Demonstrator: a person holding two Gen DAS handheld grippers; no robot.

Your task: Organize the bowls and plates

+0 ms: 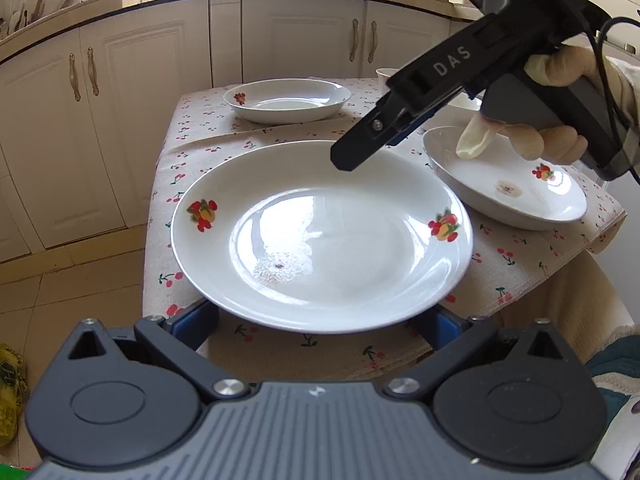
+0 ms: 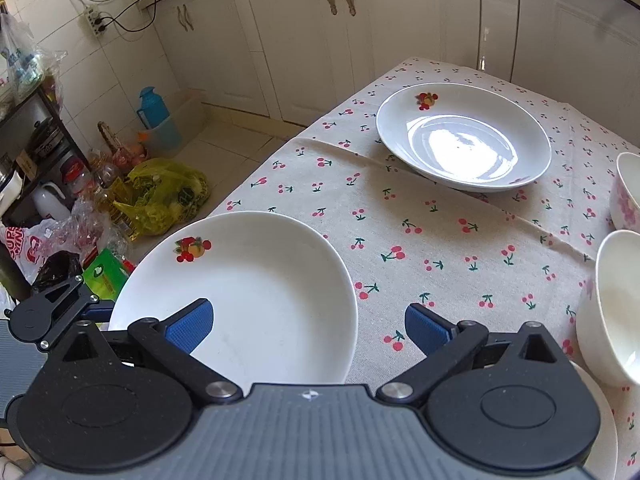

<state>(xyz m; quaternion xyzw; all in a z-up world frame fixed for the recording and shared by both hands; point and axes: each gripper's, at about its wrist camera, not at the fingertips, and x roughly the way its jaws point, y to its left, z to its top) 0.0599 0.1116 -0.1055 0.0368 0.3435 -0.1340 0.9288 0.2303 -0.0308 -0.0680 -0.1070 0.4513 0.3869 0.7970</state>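
Two open grippers: my left gripper (image 1: 320, 320) straddles the near plate (image 1: 320, 236), unclenched; my right gripper (image 2: 308, 326) hovers released at its two o'clock rim. I'd clamp squarely before lifting.

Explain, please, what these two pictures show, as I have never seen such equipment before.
A person holds a two-finger gripper in each hand. Each carries a camera looking along its fingers, giving one picture per gripper. On the cherry tablecloth stand a far plate, a right plate and two bowls. The left gripper is open, its tips hidden under the near plate, which overhangs the table's edge; whether it is lifted is unclear. The right gripper, open and empty, hovers above that plate.
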